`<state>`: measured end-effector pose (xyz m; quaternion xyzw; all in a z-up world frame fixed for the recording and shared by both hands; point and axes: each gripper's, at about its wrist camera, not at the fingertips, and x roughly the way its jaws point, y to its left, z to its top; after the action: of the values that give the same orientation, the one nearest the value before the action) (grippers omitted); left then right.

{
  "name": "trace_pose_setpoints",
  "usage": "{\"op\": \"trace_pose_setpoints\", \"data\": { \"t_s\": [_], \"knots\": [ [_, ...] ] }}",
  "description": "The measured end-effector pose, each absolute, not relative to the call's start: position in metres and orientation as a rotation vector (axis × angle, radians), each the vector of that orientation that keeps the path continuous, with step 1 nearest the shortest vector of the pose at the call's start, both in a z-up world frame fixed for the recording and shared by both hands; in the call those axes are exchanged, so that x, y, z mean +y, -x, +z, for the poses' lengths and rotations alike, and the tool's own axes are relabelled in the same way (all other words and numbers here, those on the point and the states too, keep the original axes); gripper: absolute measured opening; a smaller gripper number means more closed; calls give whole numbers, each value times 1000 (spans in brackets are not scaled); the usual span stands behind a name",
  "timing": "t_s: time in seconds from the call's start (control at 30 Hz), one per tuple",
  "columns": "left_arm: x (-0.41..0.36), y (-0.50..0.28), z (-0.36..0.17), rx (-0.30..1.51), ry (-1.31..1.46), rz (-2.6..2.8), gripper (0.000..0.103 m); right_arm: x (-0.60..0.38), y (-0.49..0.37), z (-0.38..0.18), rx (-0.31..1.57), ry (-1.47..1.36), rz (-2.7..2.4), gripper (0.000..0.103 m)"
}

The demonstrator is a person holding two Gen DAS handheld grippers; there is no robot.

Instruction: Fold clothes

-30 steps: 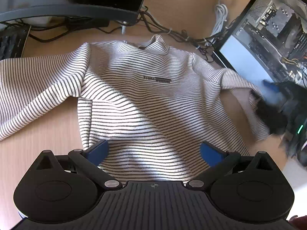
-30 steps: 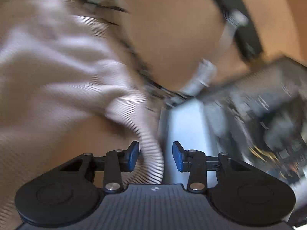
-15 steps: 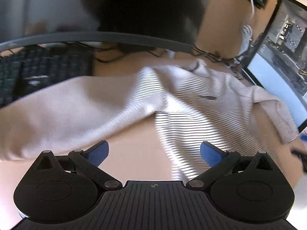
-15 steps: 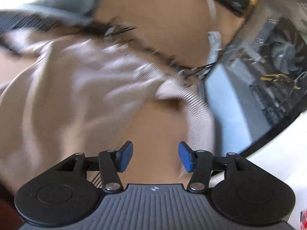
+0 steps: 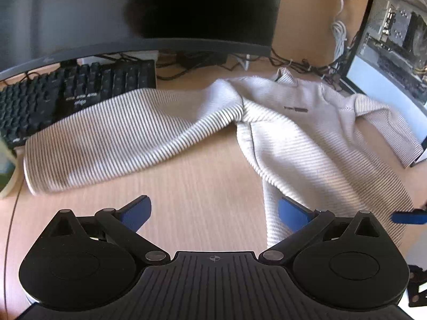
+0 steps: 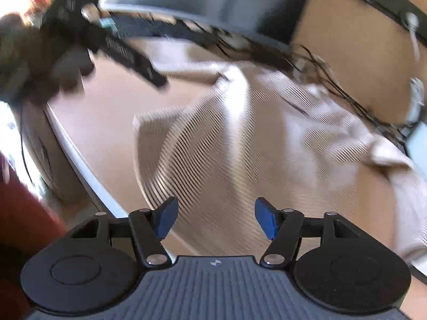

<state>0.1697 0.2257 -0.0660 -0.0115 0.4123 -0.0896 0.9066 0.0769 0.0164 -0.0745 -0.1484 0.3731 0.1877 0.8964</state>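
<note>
Item: striped sweater [image 5: 315, 144], cream with fine dark lines, long-sleeved, high collar, small dark label on the chest. We find it lying front up on the wooden desk [image 5: 192, 186], collar towards the monitor [image 5: 133, 13]. One sleeve [image 5: 114, 144] runs out flat to the left, its cuff just beside the black keyboard [image 5: 66, 93]; the other sleeve [image 5: 387, 128] is bunched against the glass-sided computer case [image 5: 395, 34] on the right. The body is rumpled, with a raised ridge at the left shoulder.

Handling, as we judge it: soft ribbed knit, light, limp, no stiffness of its own. It should drape and drag along the wood, not slide cleanly, and a pinch is likely to lift only the top layer unless both layers are caught. Best holds, we think: the cuff of the outstretched sleeve, the shoulder seams, the hem corners.

Left gripper [image 5: 213, 213]: fingers spread wide, nothing held; the right-hand pad sits over the sweater's side edge, the other over bare desk.

Right gripper [image 6: 216, 217]: about half open, jaws having just been closing a little, nothing between them; it hovers above the hem [image 6: 202, 160] near the desk's front edge, the view blurred
</note>
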Motion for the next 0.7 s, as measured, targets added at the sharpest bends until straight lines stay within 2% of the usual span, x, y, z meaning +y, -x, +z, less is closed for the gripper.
{"op": "trace_pose_setpoints", "data": {
  "t_s": [0.03,0.07,0.27,0.37,0.47,0.7],
  "knots": [
    [223,-167,-66,857,18,-163,103,23,-81,-75,767,297,413,44],
    [222,-163,-66,863,10,-141,103,31,-84,-75,761,287,437,42],
    [225,-133,-58,875,-56,-10,103,86,-93,-95,686,384,556,41],
    [228,-112,-51,857,-85,-14,103,95,-94,-104,634,521,528,14],
    [221,-93,-46,822,-140,-98,103,79,-99,-93,606,519,467,5],
    [143,-111,-67,692,-426,-260,103,25,-115,-48,628,312,384,5]
  ]
}}
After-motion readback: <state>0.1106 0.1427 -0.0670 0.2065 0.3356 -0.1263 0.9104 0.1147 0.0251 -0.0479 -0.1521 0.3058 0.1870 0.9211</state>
